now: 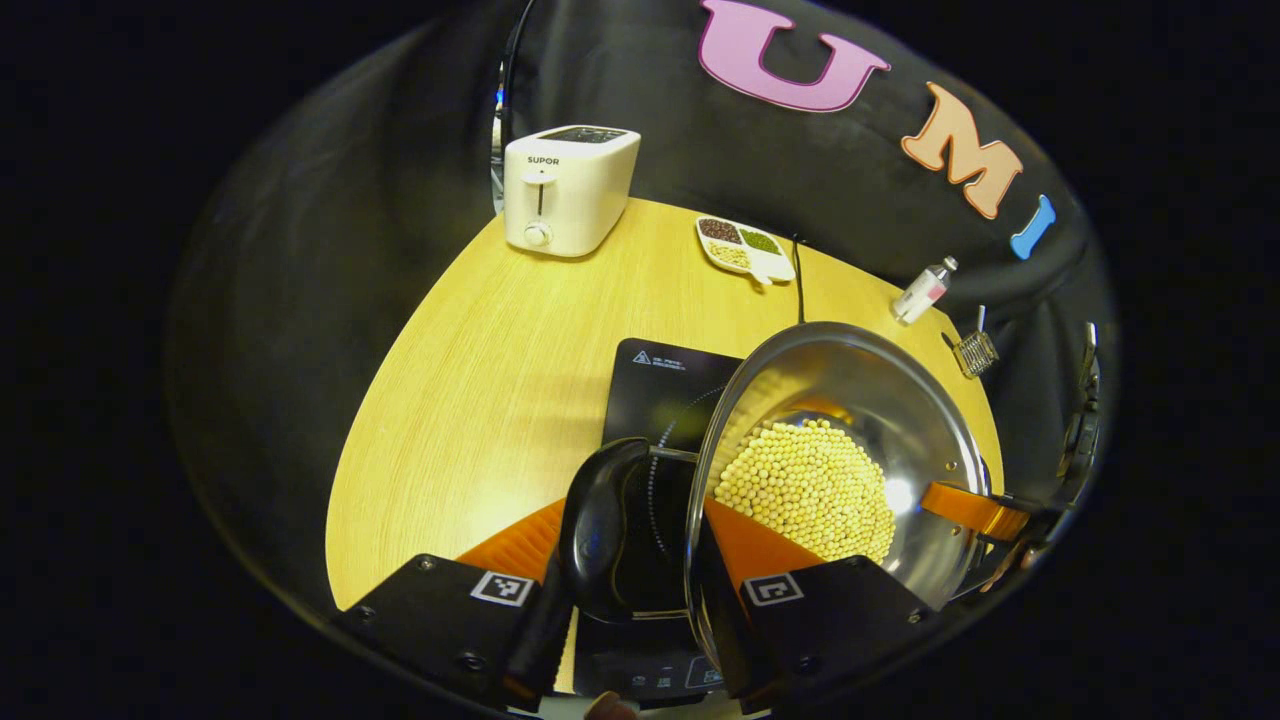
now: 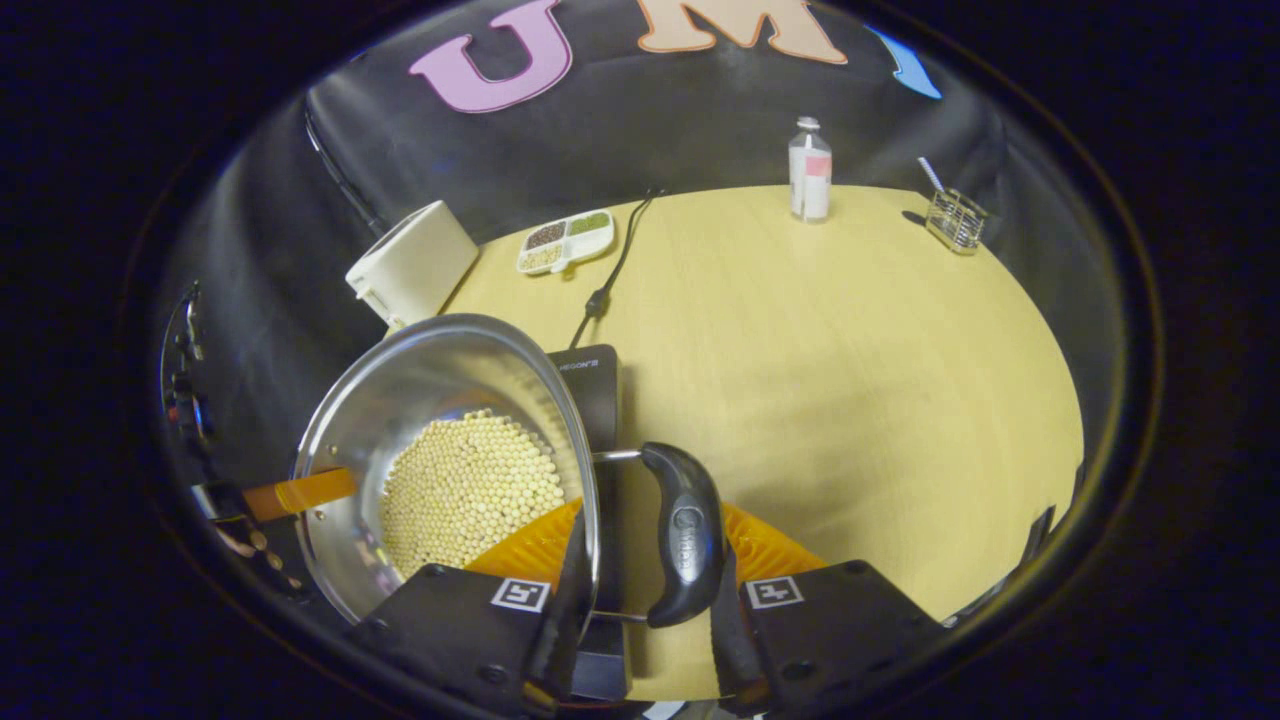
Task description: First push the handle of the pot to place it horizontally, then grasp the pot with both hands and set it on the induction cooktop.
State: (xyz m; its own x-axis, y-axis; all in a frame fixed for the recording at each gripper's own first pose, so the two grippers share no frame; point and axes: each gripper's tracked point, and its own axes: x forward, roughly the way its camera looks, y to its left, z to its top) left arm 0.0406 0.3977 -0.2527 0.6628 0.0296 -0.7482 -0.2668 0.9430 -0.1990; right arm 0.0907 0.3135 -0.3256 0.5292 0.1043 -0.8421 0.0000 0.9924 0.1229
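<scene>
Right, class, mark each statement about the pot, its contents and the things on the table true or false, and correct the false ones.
1. The pot holds pale round beans. True.
2. The pot is lidded. False: it is open.
3. A white toaster stands on the table. True.
4. The divided dish is empty. False: its compartments hold grains.
5. The bottle lies flat. False: it is upright.

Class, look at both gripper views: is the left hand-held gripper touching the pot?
Touching. In the left gripper view, the left hand-held gripper straddles the steel pot's rim and black handle, its fingers pressing against both.
</scene>
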